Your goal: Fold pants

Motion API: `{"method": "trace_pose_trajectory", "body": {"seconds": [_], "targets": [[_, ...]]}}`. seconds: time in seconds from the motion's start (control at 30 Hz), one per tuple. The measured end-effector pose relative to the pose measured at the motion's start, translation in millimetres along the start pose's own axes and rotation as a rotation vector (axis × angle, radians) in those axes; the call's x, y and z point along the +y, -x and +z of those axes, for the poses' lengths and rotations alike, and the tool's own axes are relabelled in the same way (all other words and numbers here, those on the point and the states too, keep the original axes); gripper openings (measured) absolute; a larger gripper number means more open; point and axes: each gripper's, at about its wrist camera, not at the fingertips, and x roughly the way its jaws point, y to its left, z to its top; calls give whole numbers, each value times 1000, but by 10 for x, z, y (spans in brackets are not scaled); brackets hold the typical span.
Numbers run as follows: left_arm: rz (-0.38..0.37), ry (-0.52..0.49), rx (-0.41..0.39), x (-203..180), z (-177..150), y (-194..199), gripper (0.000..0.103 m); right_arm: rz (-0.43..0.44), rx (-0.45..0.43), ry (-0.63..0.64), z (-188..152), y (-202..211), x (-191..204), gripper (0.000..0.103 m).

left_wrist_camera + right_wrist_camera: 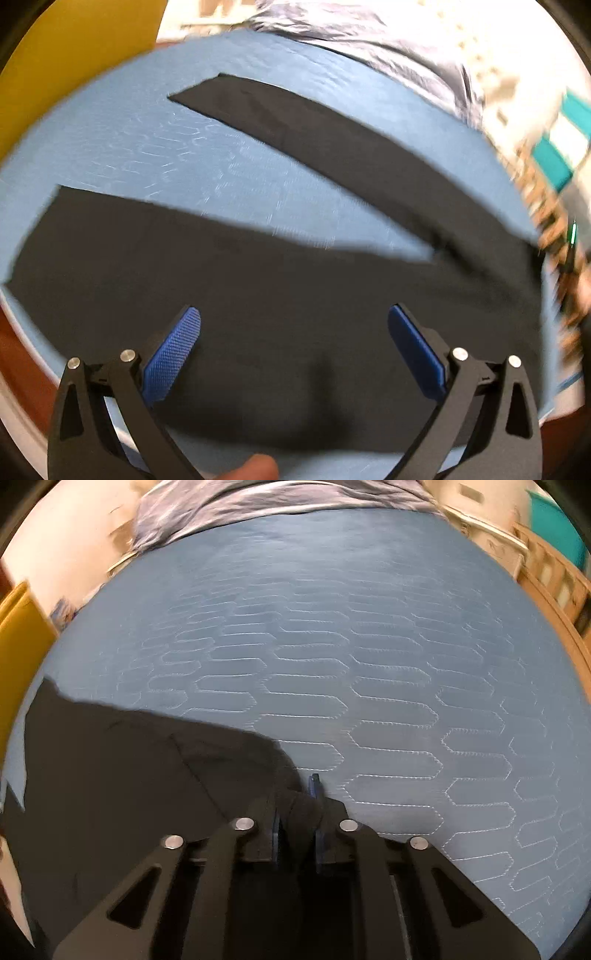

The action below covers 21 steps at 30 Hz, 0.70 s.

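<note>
Across the blue quilted bed cover (236,173) the black pants (280,295) lie spread flat, both legs splayed apart in a wide V with bare cover showing between them. That says it plainly: no fold has been made yet, so this looks like the very start of the job.

Down on the right side, the right gripper (297,812) is nipped together on a bunched bit of the dark cloth at the edge of the pants (122,786), right where the fabric meets the open cover (388,672). A small hump of cloth stands up between its blue pads. So one corner appears secured.

Over on the left, the left gripper (293,350) hangs above the broad upper part of the pants with its blue fingers (173,354) spread wide, nothing between them. It is not touching the cloth as far as the blurred view lets one tell. A fingertip (255,467) of the person peeks in at the bottom of that view.

Left to do, by my reckoning: a second grip for the left side, then one leg carried over onto the other, then the length folded up. A crumpled grey sheet (258,506) sits at the far end, well clear.
</note>
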Motion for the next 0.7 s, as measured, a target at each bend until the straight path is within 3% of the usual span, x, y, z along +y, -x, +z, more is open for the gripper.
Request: {"method": "trace_pose_trajectory", "body": {"seconds": [0.13,0.27,0.33,0.43,0.67,0.7], "targets": [[-169,177,12,176,597,-255,101,-13,-153,88,-137,560,349,11],[-313,360,42,358,1099,-625,100,-50,-301,192,-565,1277,794,10],[-386,466,86,462,1314,-916,94,-42,-352,214,-846,1593,947,10],[-441,618,142,556,1533,-1302,89,-13,-408,203,-1264,1980,1155,10],[-515,691,167,506,1834,-1662,83,-48,-446,226,-2308,2452,1716,10],[-496,692,182,519,1830,-1712,74,-47,-444,216,-2465,2463,1772,10]]}}
